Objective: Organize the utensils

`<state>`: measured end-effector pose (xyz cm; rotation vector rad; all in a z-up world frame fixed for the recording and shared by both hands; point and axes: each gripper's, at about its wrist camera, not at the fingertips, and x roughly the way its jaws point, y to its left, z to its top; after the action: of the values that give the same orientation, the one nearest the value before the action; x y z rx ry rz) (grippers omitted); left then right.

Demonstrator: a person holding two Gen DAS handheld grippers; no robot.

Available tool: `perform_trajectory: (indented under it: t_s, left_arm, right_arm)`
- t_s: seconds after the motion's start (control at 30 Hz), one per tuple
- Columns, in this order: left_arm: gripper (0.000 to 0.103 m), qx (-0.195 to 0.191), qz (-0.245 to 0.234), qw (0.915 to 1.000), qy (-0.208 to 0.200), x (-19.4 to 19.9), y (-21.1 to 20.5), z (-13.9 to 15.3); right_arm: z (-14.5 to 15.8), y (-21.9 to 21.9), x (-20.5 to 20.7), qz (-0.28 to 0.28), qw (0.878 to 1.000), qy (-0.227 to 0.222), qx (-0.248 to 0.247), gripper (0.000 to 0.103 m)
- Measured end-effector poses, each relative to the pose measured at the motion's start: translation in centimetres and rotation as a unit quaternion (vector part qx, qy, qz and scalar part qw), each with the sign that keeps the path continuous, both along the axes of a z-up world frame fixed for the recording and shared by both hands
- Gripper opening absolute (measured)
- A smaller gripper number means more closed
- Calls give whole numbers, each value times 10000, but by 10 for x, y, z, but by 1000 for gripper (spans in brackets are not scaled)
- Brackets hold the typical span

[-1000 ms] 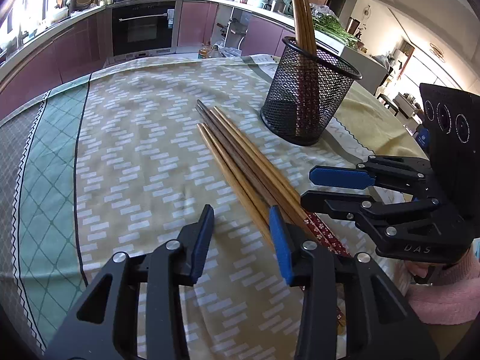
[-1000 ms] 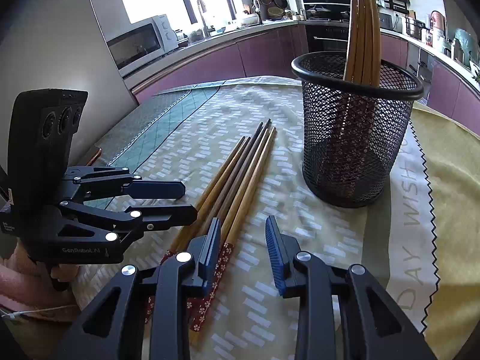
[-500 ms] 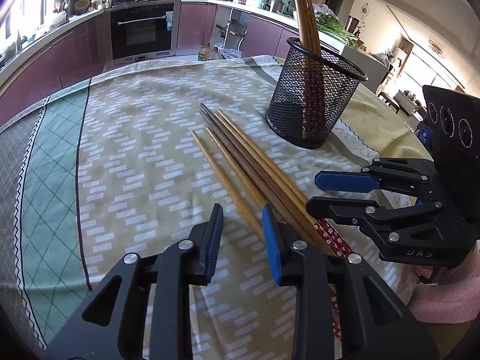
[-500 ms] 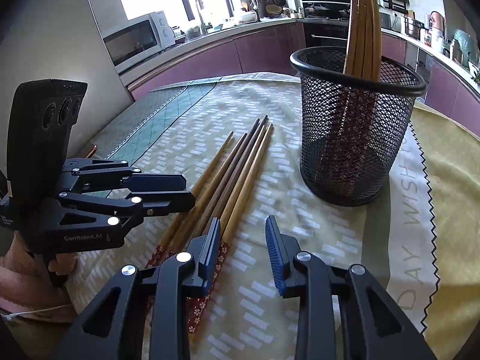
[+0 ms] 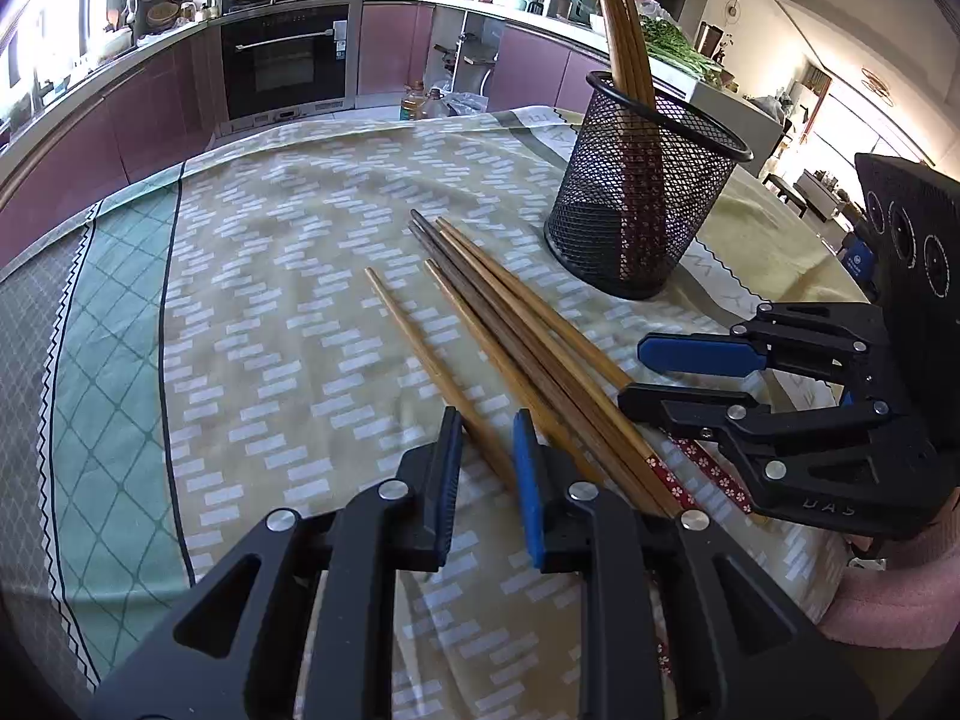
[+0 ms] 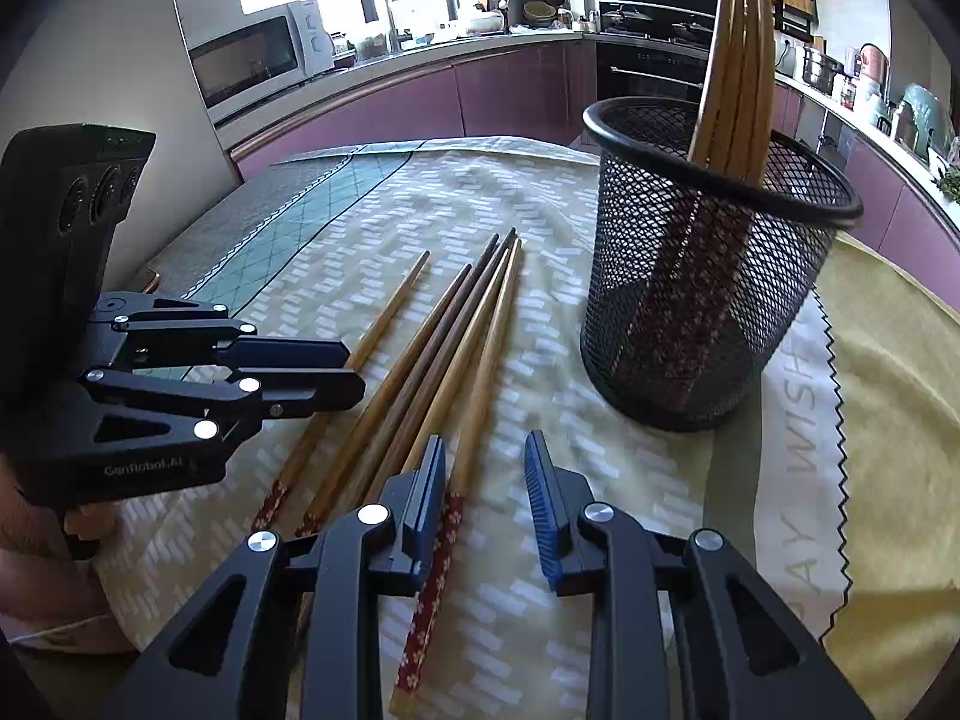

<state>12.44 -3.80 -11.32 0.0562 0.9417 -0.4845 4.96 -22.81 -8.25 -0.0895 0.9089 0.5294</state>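
Observation:
Several wooden chopsticks (image 5: 510,324) lie in a bundle on the tablecloth, with red flowered ends toward me; they also show in the right wrist view (image 6: 456,354). One lighter chopstick (image 5: 420,342) lies apart on the left, and my left gripper (image 5: 486,468) has its jaws narrowed around its near part, with small gaps still showing. My right gripper (image 6: 486,492) is open and empty over the right side of the bundle. A black mesh cup (image 5: 642,192) holds several upright chopsticks; in the right wrist view the cup (image 6: 708,276) stands just beyond.
A patterned cloth (image 5: 270,300) covers the round table, with a yellow mat (image 6: 888,420) under the right side. Kitchen counters and an oven (image 5: 285,60) stand behind. The table edge is close on my side.
My left gripper has narrowed from wide open and shifted left onto the outer chopstick, which has slid away from the bundle. My right gripper has barely moved.

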Motion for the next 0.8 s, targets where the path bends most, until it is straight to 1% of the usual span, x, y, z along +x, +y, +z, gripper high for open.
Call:
perform_trajectory:
  t_s: [0.2,0.3,0.37,0.43,0.53,0.63,0.73,0.8]
  left_arm:
    - [18,8,62,10000,-25,3,-2,-1]
    - [16,28,135,9999,-42,6,-4,0]
    - [13,25,203,9998,-50,7,-4,-1]
    - [11,1,272,9996,-49,7,-2,-1]
    - [10,-75,377,9993,-30,7,2,0]
    - [8,-165,460,9988,-30,4,6,2]
    - [8,-314,376,9988,-30,-1,8,5]
    - [8,-339,306,9990,-13,-3,6,6]
  right_arm:
    - [-1,8,11,-31,9999,-63,-90,25]
    - [-1,8,16,-104,9999,-49,-30,18]
    - [-1,4,17,-154,9998,7,83,9]
    - [-1,-2,17,-221,9995,72,220,6]
    - [-1,-10,16,-327,9985,130,410,6]
    - [3,-17,12,-315,9976,109,611,6]
    - [6,-16,5,-161,9975,78,683,6]
    - [7,-16,1,-66,9974,106,705,6]
